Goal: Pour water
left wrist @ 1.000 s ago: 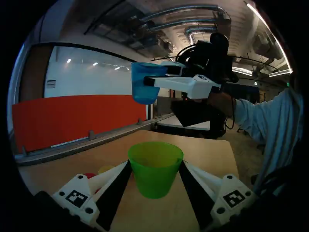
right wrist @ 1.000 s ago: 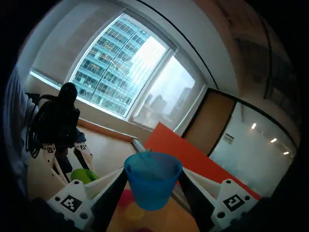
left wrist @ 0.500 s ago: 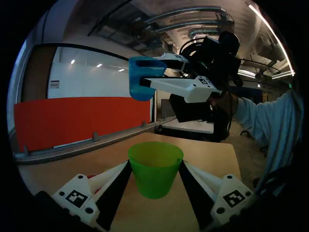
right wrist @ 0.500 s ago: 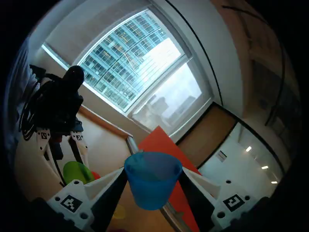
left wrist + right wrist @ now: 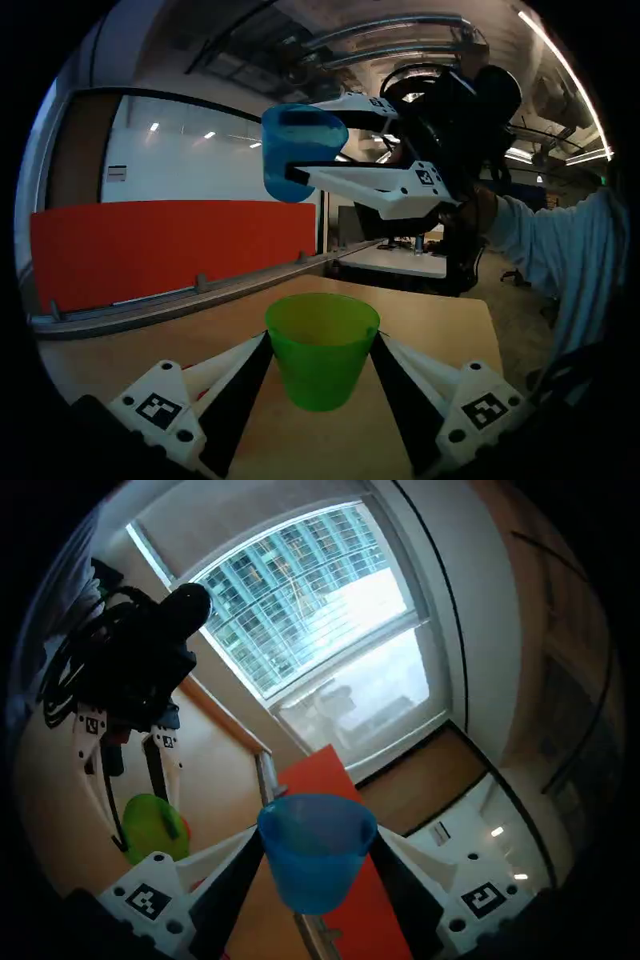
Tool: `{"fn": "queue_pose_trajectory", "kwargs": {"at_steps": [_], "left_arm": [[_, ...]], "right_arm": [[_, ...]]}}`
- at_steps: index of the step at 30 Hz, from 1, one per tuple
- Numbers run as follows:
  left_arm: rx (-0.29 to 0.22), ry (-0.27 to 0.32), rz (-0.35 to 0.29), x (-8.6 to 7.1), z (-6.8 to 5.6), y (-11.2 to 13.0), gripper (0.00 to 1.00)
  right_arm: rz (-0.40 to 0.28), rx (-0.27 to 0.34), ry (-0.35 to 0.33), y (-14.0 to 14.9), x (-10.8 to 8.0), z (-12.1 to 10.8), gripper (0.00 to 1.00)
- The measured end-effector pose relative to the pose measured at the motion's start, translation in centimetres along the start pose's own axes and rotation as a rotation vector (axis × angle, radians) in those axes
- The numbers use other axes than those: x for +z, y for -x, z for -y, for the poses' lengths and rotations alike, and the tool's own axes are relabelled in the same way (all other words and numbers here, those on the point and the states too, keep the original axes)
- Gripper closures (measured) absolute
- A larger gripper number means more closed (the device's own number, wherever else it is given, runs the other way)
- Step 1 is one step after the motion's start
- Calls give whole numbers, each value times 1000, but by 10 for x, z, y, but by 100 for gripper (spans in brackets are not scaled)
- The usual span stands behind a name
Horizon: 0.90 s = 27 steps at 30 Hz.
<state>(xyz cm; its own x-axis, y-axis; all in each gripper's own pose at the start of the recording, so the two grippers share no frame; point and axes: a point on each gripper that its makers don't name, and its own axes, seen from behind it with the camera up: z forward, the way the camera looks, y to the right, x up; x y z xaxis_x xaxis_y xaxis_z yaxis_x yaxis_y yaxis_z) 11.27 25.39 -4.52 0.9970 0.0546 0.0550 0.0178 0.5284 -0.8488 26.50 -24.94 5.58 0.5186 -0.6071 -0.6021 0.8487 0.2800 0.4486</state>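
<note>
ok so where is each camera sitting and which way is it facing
Left gripper view: rides the left tongs, low over the pale wooden table, facing an orange wall panel; they clamp the green plastic cup; the person's light sleeve shows right.
Right gripper view: rides the right tongs, held high and rolled, facing a big window; they clamp the blue plastic cup.
Shared: both tongs and both cups.

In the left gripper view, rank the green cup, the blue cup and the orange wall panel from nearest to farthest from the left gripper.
1. Green cup: clamped in the left gripper, centre.
2. Blue cup: raised above it, upper centre, in the right gripper.
3. Orange wall panel: beyond the table and its far edge, left.
</note>
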Motion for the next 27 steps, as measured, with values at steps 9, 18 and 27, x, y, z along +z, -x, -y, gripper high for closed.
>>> {"fn": "queue_pose_trajectory", "kwargs": {"at_steps": [9,18,27], "left_arm": [[3,-2,2,2,3,-1,15],[8,10,10,4,-1,0,15],[20,13,12,5,-4,-1,15]], "right_arm": [[20,-116,13,5,4,-8,10],[21,-165,37,5,4,-17,10],[26,-219,50,4,2,-22,10]]}}
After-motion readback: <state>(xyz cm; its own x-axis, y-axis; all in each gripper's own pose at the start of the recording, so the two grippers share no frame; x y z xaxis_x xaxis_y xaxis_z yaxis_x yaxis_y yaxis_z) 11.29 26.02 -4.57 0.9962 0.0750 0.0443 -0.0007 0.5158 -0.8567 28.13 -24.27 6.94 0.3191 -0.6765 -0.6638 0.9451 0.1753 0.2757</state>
